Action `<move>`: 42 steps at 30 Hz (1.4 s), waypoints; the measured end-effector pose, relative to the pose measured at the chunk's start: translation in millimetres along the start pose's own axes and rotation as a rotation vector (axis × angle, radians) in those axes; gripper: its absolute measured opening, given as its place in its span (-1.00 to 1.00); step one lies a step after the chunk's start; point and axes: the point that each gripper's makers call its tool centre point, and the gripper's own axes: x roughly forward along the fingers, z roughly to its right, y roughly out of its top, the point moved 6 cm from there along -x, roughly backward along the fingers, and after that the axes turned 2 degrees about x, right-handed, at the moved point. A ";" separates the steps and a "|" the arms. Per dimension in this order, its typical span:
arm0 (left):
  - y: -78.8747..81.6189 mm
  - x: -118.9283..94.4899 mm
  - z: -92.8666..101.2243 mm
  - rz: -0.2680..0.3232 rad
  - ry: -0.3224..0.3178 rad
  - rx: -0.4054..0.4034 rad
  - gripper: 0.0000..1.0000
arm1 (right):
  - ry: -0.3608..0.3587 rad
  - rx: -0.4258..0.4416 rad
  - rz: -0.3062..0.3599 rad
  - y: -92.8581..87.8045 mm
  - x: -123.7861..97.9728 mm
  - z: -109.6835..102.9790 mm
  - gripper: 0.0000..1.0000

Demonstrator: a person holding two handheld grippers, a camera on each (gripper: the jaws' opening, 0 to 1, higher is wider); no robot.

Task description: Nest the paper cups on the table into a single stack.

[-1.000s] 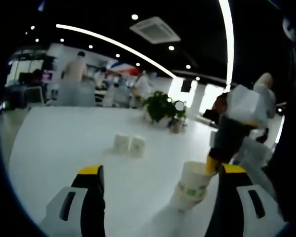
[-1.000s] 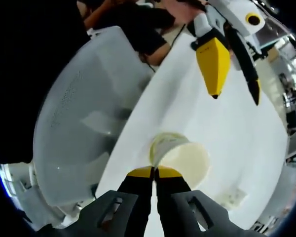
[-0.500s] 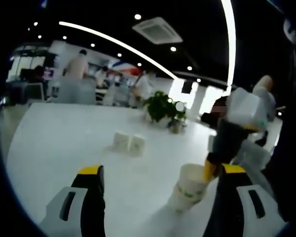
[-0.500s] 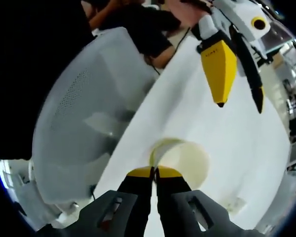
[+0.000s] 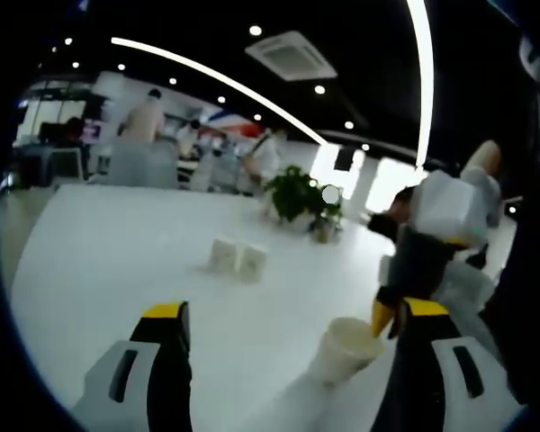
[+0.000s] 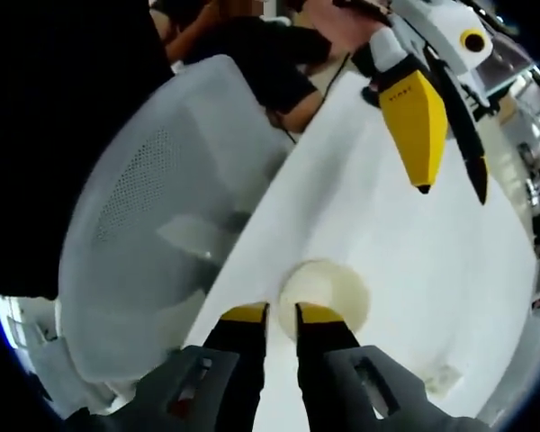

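- Left gripper view, left to right: the left gripper (image 5: 292,328) rises from the bottom edge with its yellow-tipped jaws spread wide and nothing between them.
- Two paper cups (image 5: 237,258) stand side by side farther off on the white table (image 5: 117,252).
- A cup stack (image 5: 344,348) stands upright near the right jaw; the right gripper (image 5: 391,317) reaches its rim.
- Right gripper view: a white chair (image 6: 153,225) is beside the table's edge.
- The right gripper's jaws are slightly parted at the cup stack's rim; contact seems lost, though this is unclear.
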 end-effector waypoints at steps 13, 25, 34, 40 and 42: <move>3.5 -1.3 -2.5 0.006 0.010 -0.007 0.88 | -0.029 0.067 0.063 1.8 -12.7 -0.4 -0.74; 5.3 -0.4 0.4 0.001 0.001 -0.001 0.88 | -0.097 0.149 0.138 -9.9 -36.4 -2.8 -0.69; 6.4 -0.6 3.6 -0.003 -0.006 0.007 0.88 | -0.123 0.177 0.159 -14.2 -40.1 -5.0 -0.58; 6.1 -2.0 4.5 -0.010 -0.007 0.004 0.88 | -0.133 0.216 0.190 -18.7 -42.3 -7.6 -0.46; 5.3 -2.7 4.5 -0.017 -0.006 0.006 0.88 | -0.144 0.231 0.198 -20.4 -43.4 -7.5 -0.41</move>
